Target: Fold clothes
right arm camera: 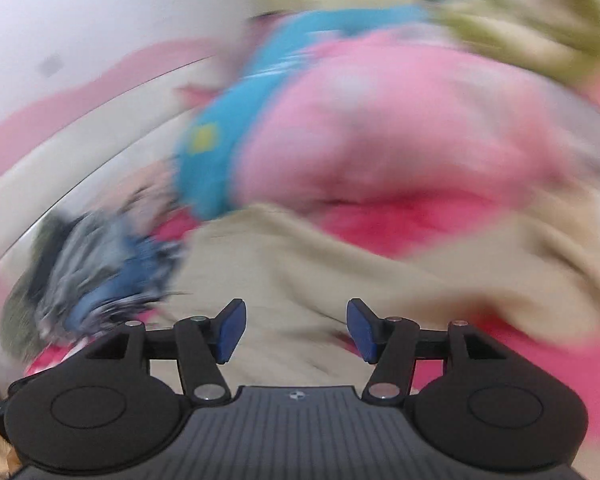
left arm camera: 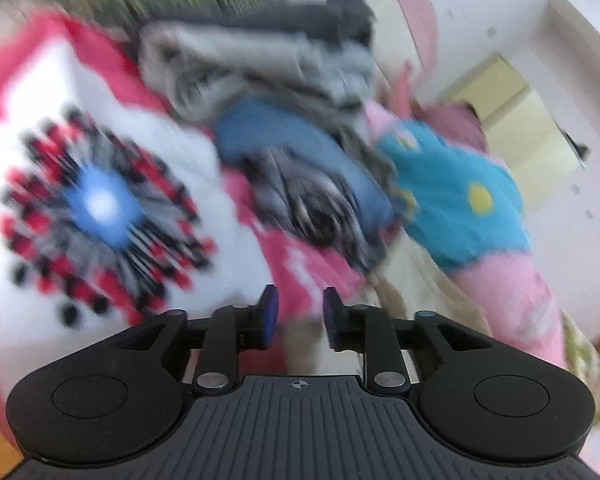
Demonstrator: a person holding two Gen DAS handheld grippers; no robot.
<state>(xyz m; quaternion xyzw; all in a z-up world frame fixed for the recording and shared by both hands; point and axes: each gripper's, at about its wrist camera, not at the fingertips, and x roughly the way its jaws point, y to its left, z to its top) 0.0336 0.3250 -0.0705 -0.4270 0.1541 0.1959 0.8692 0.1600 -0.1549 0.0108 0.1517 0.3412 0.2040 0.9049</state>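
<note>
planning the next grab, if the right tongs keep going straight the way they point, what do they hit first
Probably the beige cloth lying right ahead of the open right tongs, before the pink garment beyond. Blur makes depth uncertain.

Soft cloth clothes pile [left arm camera: 284,128]; matt black plastic left gripper [left arm camera: 298,312].

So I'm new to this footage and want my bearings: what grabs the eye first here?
In the left wrist view, the white cloth with a red, black and blue starburst fills the left side, beside a heap of grey and blue clothes. To the right lies a turquoise garment with a yellow dot. The right wrist view is mostly a blurred pink cloth above beige fabric.
</note>
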